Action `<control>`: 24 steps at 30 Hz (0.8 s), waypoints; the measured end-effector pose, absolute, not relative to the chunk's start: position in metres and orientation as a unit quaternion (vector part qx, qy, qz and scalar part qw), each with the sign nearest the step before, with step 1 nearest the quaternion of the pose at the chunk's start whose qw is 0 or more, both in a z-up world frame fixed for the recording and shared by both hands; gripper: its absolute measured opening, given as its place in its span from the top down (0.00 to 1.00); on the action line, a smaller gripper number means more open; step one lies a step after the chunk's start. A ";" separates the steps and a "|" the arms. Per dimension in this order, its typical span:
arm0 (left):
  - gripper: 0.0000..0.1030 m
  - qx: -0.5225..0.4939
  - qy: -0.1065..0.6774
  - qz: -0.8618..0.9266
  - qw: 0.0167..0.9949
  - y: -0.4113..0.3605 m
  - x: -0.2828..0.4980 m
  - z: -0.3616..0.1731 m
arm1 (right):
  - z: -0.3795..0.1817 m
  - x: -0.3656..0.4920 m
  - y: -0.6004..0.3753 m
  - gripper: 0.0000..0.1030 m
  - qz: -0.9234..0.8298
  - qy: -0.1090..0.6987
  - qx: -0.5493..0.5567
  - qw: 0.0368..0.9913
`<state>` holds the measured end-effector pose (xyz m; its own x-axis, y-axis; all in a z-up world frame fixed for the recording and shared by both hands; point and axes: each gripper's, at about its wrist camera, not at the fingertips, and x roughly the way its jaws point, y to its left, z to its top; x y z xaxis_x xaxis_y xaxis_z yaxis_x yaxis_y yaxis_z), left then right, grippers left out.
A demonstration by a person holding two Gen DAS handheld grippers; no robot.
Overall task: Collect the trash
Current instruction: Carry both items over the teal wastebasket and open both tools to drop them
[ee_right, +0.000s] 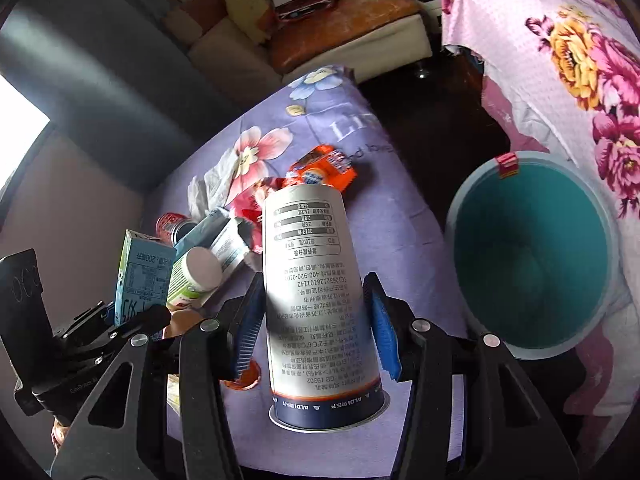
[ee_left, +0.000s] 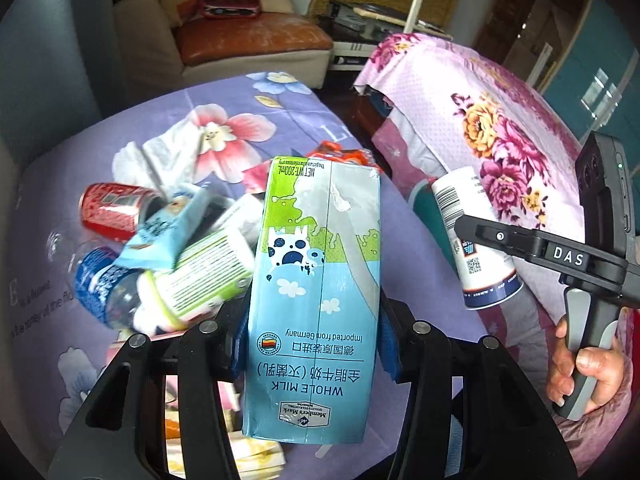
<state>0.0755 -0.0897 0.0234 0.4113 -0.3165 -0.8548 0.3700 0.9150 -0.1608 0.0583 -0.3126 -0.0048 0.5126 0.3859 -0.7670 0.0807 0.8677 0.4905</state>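
My left gripper (ee_left: 312, 344) is shut on a blue and green whole-milk carton (ee_left: 316, 292) and holds it above the purple flowered cloth (ee_left: 168, 128). My right gripper (ee_right: 316, 332) is shut on a white paper cup (ee_right: 316, 304) with a dark blue rim, held upside down. The cup also shows at the right of the left wrist view (ee_left: 476, 236), and the carton at the left of the right wrist view (ee_right: 140, 276). A teal trash bin (ee_right: 532, 252) stands open to the right of the cup.
A trash pile lies on the cloth: a red can (ee_left: 112, 210), a blue-labelled bottle (ee_left: 104, 284), a green-labelled bottle (ee_left: 200, 276), a light blue packet (ee_left: 168, 232), an orange wrapper (ee_right: 324, 168), crumpled tissue (ee_right: 216, 184). A pink flowered cover (ee_right: 560, 60) lies right, a sofa (ee_left: 240, 40) behind.
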 end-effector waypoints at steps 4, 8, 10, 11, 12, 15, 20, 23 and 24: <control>0.50 0.056 0.517 -0.234 0.821 -0.151 0.085 0.007 | -0.010 0.045 -0.370 0.54 0.042 0.470 0.260 0.842; 0.50 0.086 0.530 -0.253 0.805 -0.206 0.095 -0.014 | -0.023 0.032 -0.418 0.54 0.009 0.465 0.282 0.839; 0.50 0.101 0.535 -0.262 0.797 -0.235 0.100 -0.026 | -0.031 0.028 -0.436 0.54 -0.005 0.465 0.290 0.836; 0.50 0.108 0.537 -0.266 0.793 -0.246 0.102 -0.031 | -0.035 0.026 -0.444 0.54 -0.009 0.466 0.295 0.835; 0.50 0.112 0.539 -0.269 0.790 -0.256 0.103 -0.035 | -0.038 0.024 -0.450 0.54 -0.012 0.466 0.298 0.833; 0.50 0.122 0.546 -0.279 0.781 -0.281 0.108 -0.046 | -0.046 0.023 -0.466 0.54 -0.024 0.468 0.304 0.830; 0.50 0.134 0.555 -0.292 0.768 -0.313 0.111 -0.062 | -0.056 0.024 -0.486 0.54 -0.039 0.471 0.312 0.824; 0.49 0.139 0.560 -0.294 0.762 -0.320 0.110 -0.070 | -0.063 0.024 -0.492 0.54 -0.041 0.475 0.315 0.820; 0.49 0.139 0.563 -0.296 0.759 -0.321 0.110 -0.073 | -0.066 0.024 -0.492 0.54 -0.042 0.478 0.316 0.819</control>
<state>0.1096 -0.3210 -0.0734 0.1919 -0.2929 -0.9367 0.6054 0.7865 -0.1220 0.0243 -0.4924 -0.0658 0.5402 0.2329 -0.8087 0.3708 0.7968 0.4772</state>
